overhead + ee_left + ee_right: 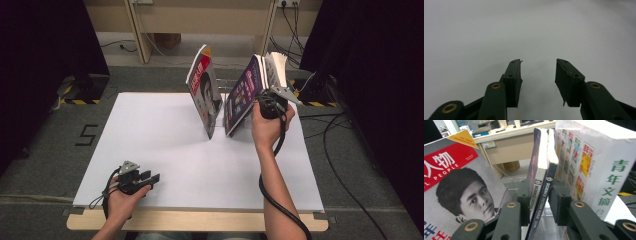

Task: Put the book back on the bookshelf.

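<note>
Several magazines stand leaning in a clear rack [507, 191] at the back of the white board [190, 165]. My right gripper [539, 197] is shut on the spines of two thin science fiction magazines [541, 180], whose purple cover [241, 97] faces left in the high view. A red-and-grey magazine with a portrait [202, 92] leans to their left, apart from them. A thick white magazine with green characters [599, 165] stands against their right side. My left gripper [152, 177] rests open near the board's front left, with nothing between its fingers [513, 75].
The wooden table edge [200, 220] runs along the front, below the board. Black cables [345, 150] lie on the grey floor to the right. Dark curtains hang at both sides, and a wooden desk frame [145, 35] stands behind.
</note>
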